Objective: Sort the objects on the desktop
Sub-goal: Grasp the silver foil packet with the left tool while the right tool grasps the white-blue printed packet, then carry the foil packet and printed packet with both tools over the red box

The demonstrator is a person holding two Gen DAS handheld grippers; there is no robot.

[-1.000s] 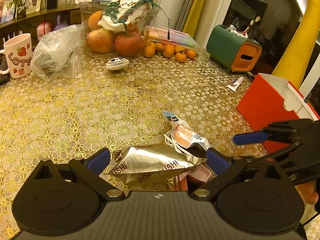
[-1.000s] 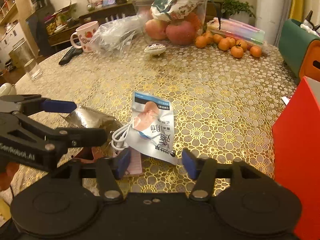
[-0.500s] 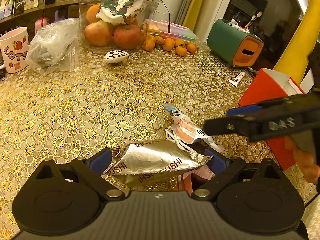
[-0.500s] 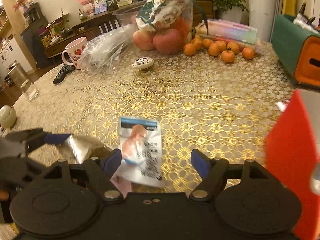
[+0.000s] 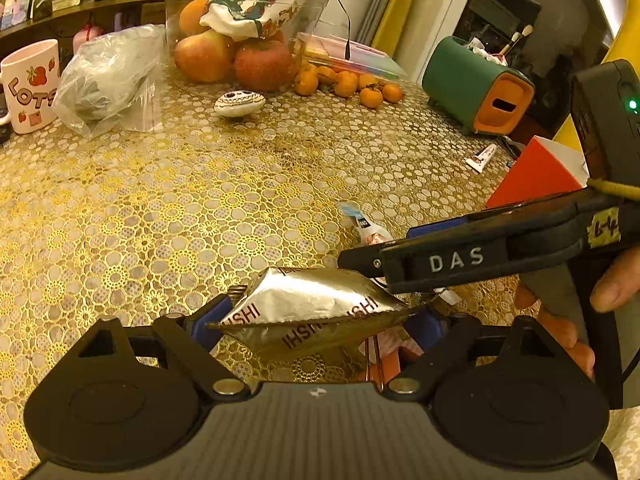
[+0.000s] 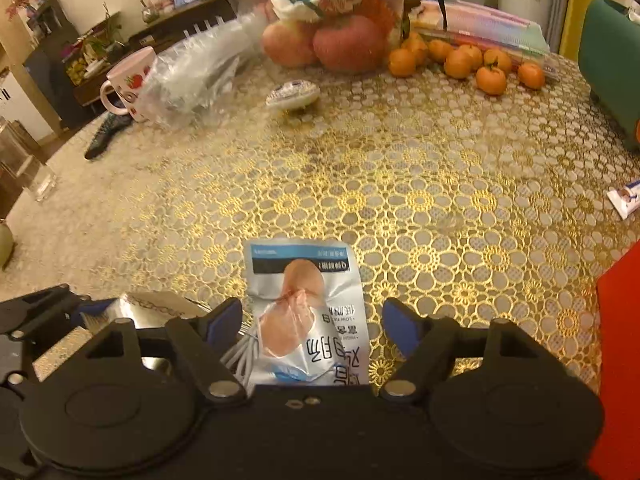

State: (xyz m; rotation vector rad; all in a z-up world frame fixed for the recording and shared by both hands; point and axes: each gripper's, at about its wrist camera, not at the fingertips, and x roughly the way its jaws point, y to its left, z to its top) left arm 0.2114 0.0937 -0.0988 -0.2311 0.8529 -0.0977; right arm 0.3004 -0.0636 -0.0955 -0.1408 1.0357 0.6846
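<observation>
Left wrist view: my left claw (image 5: 316,322) is closing around the silver pouch (image 5: 312,312); right claw (image 6: 312,322) wide over the white packet (image 6: 308,312); sorting barely begun.

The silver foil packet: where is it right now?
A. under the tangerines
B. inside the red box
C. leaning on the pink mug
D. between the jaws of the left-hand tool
D: the silver foil packet lies between the closing jaws of the left gripper, with the right gripper alongside.

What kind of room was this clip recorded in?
Probably a home living or dining room: a lace-covered table holding fruit and a mug, with a sideboard of plants and plush toys behind.
</observation>
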